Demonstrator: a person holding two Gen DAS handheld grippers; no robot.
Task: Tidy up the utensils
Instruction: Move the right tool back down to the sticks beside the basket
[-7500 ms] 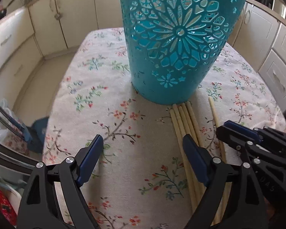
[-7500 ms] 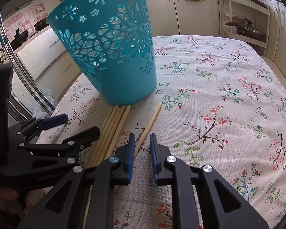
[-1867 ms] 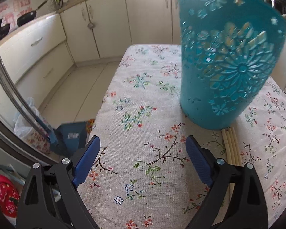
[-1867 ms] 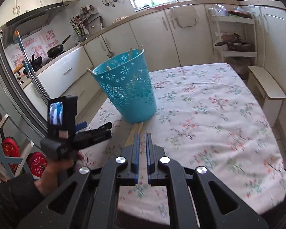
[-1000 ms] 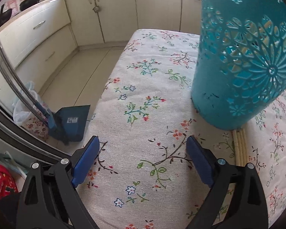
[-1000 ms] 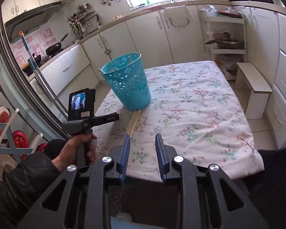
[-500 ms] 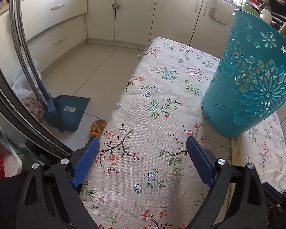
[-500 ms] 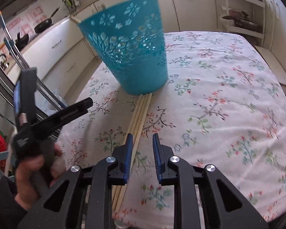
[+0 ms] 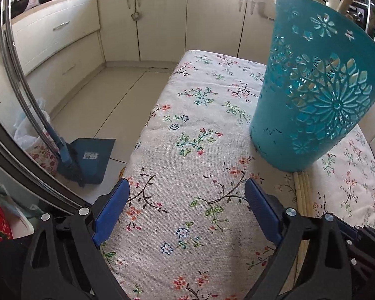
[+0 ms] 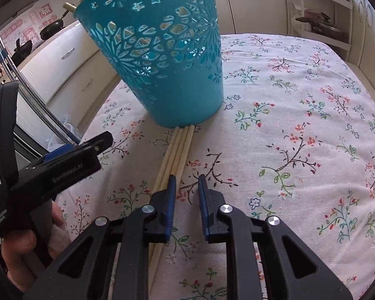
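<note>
Teal plastic is what the tall basket (image 10: 162,57) is made of, and flower holes are cut in its wall. It is stood on a table with a flowered cloth (image 10: 300,125). Four wooden chopsticks (image 10: 177,147) are laid side by side on the cloth, with their far ends touching the basket's foot. The right gripper (image 10: 186,182) is held low over them; its jaws are closing, one chopstick seems to pass between them, but no squeeze is seen. The left gripper (image 9: 187,200) is held wide apart over bare cloth, with nothing in it.
</note>
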